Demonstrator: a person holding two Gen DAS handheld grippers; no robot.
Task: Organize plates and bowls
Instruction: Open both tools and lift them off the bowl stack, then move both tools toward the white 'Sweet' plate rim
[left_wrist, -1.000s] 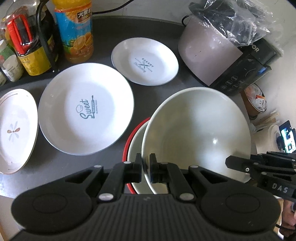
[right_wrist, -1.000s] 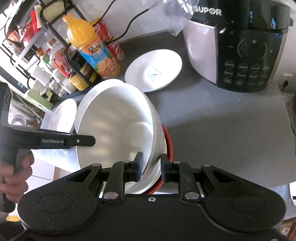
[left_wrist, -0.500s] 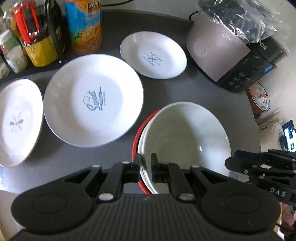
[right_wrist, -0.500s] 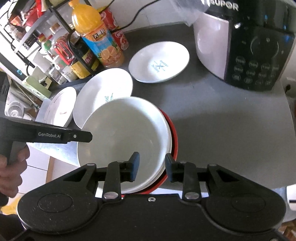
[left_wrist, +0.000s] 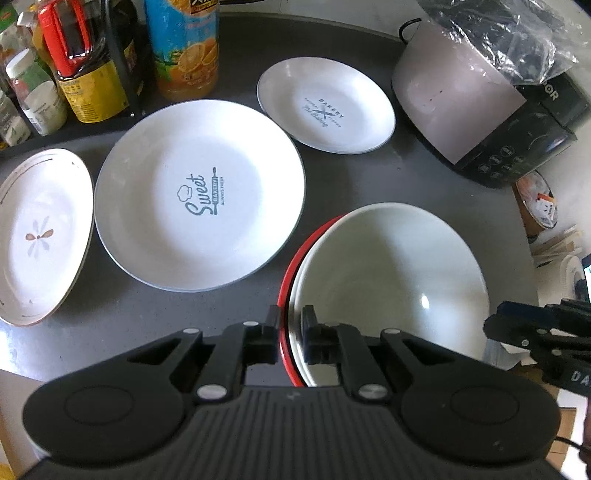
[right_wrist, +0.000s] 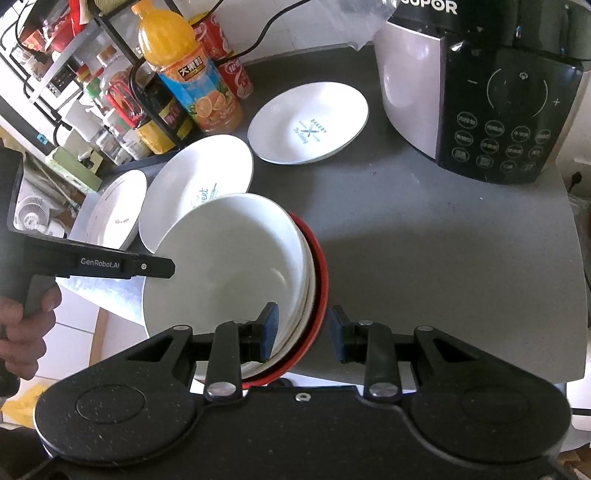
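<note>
The bowl stack is the landmark here: a white bowl (left_wrist: 391, 280) nested in a second white bowl, both seated in a red bowl (right_wrist: 320, 273), and the stack sits at the near edge of the tabletop (right_wrist: 424, 236). Part of its underside seems to overhang that edge, which is the main worry.

The left tongs (left_wrist: 290, 334) straddle the near rim of the stack, one finger outside the red wall and one inside the white bowl, with a visible gap on both sides, so they are parted and not clamping. The right tongs (right_wrist: 301, 332) are spread wide around the opposite rim, gripping nothing.

With neither pair holding, a careless pull-back could hook a fingertip on a rim and drag the stack off the edge. The top bowl also sits off-centre in the nest, so a nudge could rock it.

Just beyond the stack to its left lies the large Sweet plate (left_wrist: 199, 195), its rim close to the red bowl; sliding the stack that way could clip it. Left of that rests the flower plate (left_wrist: 40, 232), tilted at the tabletop's edge. Farther behind the stack sits the small Bakery plate (left_wrist: 325, 110), with the rice cooker (right_wrist: 480, 85) to the stack's far right and the juice bottle (right_wrist: 188, 81) far left.
</note>
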